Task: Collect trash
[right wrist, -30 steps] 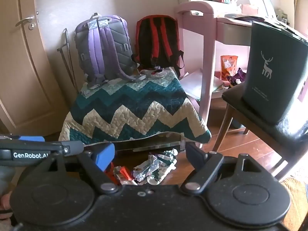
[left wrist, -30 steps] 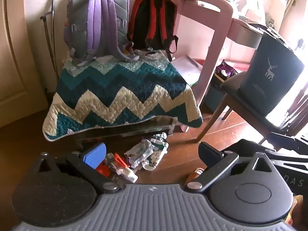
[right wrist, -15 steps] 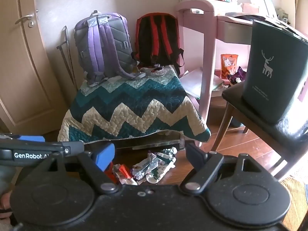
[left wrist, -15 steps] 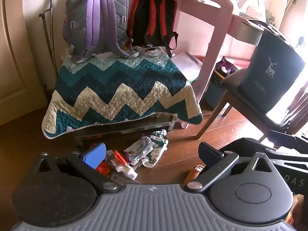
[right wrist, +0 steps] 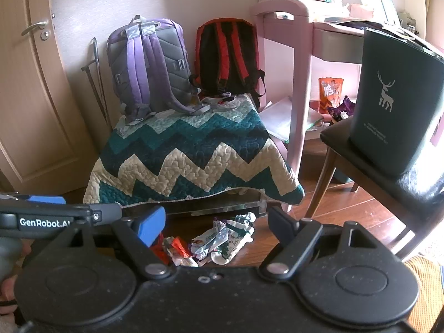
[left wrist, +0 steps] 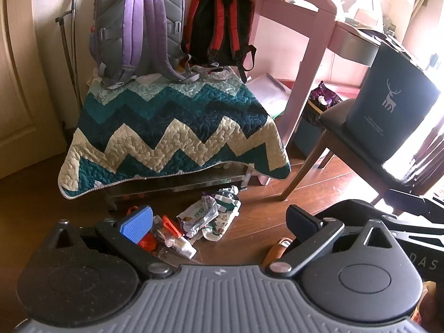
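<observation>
My right gripper fills the bottom of the frame, jaws spread wide and empty. Between them, low centre, crumpled wrappers litter the wooden floor below the zigzag quilt. A dark bin stands on a chair at right.

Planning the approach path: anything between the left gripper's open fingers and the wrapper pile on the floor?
Nothing. In the left wrist view the left gripper hangs open over the wrapper pile, only bare wood floor around it.
</observation>
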{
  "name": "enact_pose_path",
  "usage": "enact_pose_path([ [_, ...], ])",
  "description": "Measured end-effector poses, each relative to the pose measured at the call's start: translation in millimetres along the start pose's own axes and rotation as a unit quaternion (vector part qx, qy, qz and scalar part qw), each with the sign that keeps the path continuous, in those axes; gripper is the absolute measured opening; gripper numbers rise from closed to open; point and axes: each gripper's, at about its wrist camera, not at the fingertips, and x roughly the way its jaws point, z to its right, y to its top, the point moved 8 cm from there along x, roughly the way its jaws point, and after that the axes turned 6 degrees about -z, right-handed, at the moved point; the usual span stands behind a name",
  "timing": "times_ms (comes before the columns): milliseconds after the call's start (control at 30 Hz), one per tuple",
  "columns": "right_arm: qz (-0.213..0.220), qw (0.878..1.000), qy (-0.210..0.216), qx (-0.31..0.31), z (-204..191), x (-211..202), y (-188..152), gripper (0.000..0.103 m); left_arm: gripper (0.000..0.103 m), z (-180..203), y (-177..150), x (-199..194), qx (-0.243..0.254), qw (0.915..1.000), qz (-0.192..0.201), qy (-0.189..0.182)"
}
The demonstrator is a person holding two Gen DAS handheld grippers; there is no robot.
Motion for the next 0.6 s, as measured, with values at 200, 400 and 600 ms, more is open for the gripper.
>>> enact_pose_path([
  [200,0.001,1.0,-0.001,-0.001,-0.5,0.1,-0.1,0.081,0.103,0.5,0.7,1.1,0.0,1.0,0.001,0.0],
  [400,0.002,1.0,-0.001,-0.001,-1.0,-0.4,0.4,0.081,0.103,-0.2,1.0,1.8,-0.001,1.0,0.001,0.0],
  [600,0.001,1.0,-0.002,-0.001,-1.1,-0.5,0.3,0.081,0.103,0.1,3.1,1.4,-0.001,1.0,0.002,0.0],
])
